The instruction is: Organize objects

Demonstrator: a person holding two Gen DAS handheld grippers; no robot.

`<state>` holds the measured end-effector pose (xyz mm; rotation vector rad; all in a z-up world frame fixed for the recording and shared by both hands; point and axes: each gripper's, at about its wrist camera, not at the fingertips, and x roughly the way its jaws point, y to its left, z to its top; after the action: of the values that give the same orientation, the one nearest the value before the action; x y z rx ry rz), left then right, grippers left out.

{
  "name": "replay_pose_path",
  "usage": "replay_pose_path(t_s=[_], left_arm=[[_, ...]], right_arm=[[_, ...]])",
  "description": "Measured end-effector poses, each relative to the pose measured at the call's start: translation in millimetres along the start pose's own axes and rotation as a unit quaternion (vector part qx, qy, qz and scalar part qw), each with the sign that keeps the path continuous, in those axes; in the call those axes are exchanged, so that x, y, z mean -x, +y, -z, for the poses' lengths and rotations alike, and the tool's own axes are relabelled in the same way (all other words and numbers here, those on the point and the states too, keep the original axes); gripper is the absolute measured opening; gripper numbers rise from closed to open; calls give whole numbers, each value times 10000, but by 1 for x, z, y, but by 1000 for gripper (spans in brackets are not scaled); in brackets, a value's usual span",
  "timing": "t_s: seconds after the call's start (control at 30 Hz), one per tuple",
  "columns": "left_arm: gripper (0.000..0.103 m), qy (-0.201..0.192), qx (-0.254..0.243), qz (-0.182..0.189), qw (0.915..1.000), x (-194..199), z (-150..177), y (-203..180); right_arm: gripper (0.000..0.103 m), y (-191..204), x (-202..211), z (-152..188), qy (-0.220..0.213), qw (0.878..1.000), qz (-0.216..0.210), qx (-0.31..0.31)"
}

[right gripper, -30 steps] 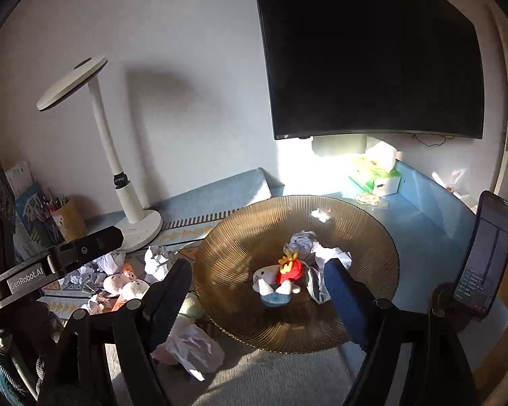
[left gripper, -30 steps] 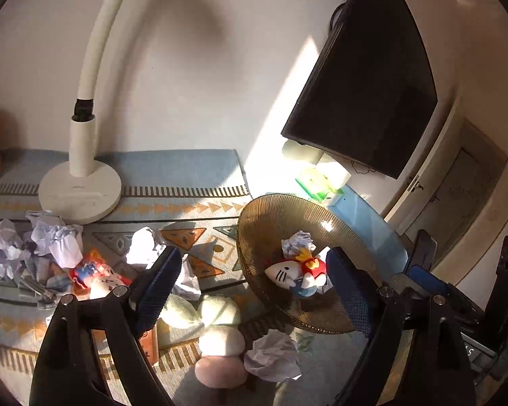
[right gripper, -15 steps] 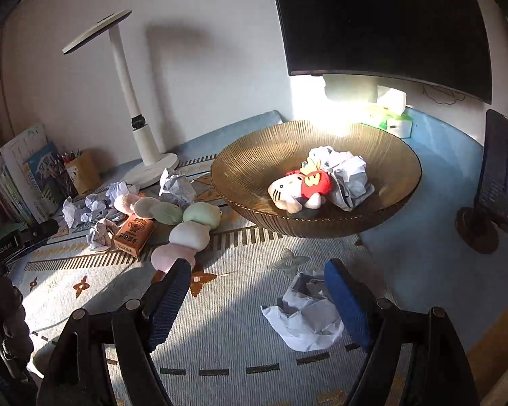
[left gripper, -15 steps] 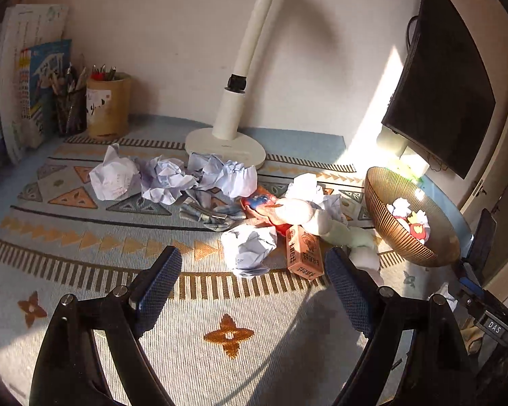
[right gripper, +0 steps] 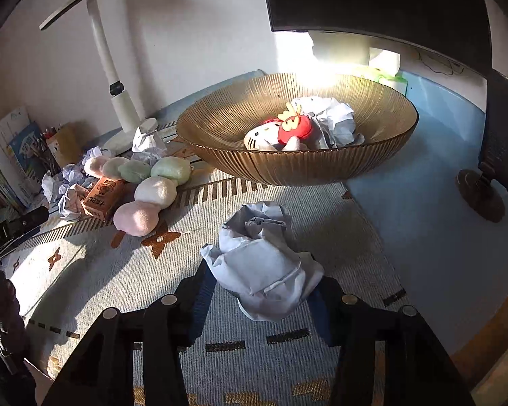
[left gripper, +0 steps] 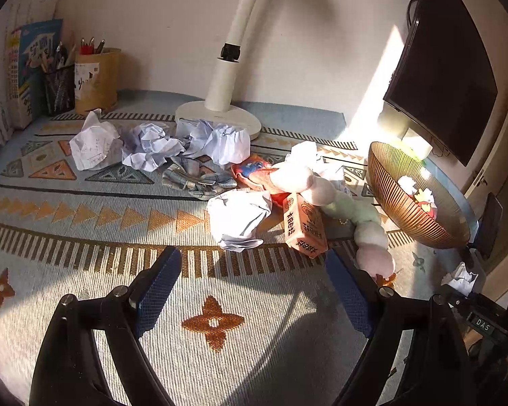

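White desk lamp (left gripper: 227, 77) base on patterned mat (left gripper: 84, 270); pen holder (left gripper: 96, 79) and books (left gripper: 23, 67) at wall; dark monitor (left gripper: 447, 67); tissue box (right gripper: 387, 67).

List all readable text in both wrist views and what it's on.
"DAS": small tag on the dark rig at lower right, left wrist view.
"W": red plush toy in the bowl.
Orange carton: dark printed characters, unreadable.
Book covers, pen cup label, handwriting on crumpled paper: too blurred.

Ribbed glossy bowl (right gripper: 298, 169) (woven rug (right gripper: 152, 270)).
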<state>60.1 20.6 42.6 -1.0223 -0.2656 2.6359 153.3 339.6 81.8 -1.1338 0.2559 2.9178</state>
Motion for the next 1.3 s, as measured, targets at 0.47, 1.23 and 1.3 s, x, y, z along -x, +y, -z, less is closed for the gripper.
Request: replay_pose_path(t_s=[0.47,1.23,1.3], left_arm=[[86,-9,167,182,9997,-1,1,8],[86,225,564,391,9974,-10,1,24],[86,221,573,371,9974,-10,1,24]], right_arm=[[84,-14,-1,-121,-339,9845,1703,-253],[103,145,160,-174,78,9973,-584,-437],[103,145,160,-173,97,9967,-650,-467]])
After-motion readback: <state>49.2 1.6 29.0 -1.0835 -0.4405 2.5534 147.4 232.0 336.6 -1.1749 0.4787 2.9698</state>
